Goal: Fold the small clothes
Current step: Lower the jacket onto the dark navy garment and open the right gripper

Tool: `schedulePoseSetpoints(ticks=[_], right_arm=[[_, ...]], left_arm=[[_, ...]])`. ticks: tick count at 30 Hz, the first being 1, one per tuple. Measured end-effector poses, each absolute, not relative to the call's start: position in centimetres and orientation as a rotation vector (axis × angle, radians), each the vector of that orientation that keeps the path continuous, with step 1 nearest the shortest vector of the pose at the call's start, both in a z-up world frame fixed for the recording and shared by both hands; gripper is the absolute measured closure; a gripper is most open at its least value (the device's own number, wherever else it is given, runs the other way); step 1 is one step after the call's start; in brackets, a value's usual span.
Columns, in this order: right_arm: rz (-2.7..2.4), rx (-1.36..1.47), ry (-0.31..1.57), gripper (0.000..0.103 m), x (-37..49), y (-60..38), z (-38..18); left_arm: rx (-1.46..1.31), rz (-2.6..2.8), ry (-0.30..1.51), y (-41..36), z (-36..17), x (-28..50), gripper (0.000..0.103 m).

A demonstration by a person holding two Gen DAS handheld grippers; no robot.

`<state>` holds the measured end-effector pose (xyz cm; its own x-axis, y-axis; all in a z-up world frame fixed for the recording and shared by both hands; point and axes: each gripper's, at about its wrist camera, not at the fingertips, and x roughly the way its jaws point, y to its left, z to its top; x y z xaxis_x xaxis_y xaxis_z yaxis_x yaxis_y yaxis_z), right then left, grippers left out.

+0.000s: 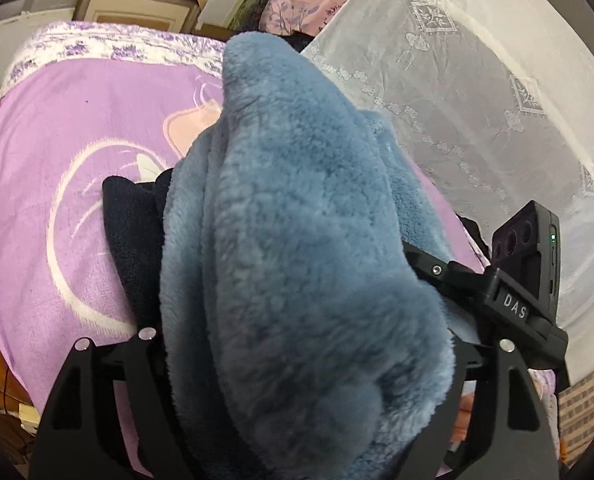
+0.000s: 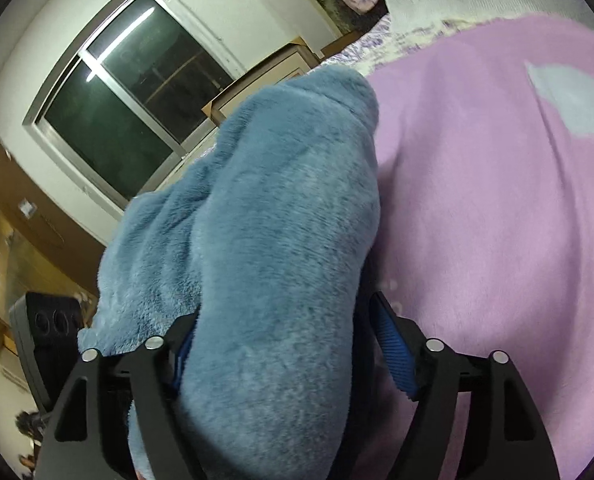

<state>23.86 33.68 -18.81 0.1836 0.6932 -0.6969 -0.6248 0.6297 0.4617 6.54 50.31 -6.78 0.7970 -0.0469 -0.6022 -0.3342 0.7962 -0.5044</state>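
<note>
Fluffy blue fleece garment [image 1: 297, 240] bulges between both spread-jawed grippers, left gripper [image 1: 297, 360] and right gripper [image 2: 293, 340], hiding fingertips; pad contact indiscernible.

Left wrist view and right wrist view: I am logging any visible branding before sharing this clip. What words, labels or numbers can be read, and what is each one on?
"DAS": white letters on the black bar of the other hand-held gripper, seen in the left wrist view just below its camera block.
Right wrist view: no readable text; the small pale plate on the brown wall is too blurred to tell if it bears any.
</note>
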Motion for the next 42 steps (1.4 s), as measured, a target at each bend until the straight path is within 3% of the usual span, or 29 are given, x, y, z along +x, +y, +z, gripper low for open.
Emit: schedulePoseSetpoints(ticks=[7, 14, 18, 23, 29, 36, 42], right_arm=[[0.901, 0.021, 0.975, 0.027, 22.7, 34.1, -17.0], [0.883, -0.065, 0.768, 0.027, 17.9, 31.6, -11.9], [0.830, -0.167, 0.672, 0.027, 14.8, 30.3, -12.0], [0.782, -0.267, 0.698, 0.024, 14.8, 30.6, -14.1], [0.822, -0.210, 0.702, 0.022, 14.7, 28.7, -13.6], [0.903, -0.261, 0.654, 0.014, 10.8, 26.7, -11.2], [0.913, -0.306, 0.618, 0.013, 8.2, 24.8, -9.3]], left_arm=[[-0.708, 0.166, 0.654, 51.0, -6.3, 6.4, 0.022], [-0.653, 0.291, 0.623, 50.4, -1.8, 2.9, 0.018], [-0.603, 0.426, 0.576, 50.2, 0.4, 0.8, 0.009], [-0.644, 0.495, 0.736, 50.5, -3.3, 3.2, 0.005], [-0.621, 0.607, 0.709, 48.7, -2.7, 2.8, 0.004], [-0.508, 0.818, 0.614, 41.5, 0.6, -0.7, 0.005], [-0.345, 0.975, 0.567, 35.4, 3.5, -4.1, 0.005]])
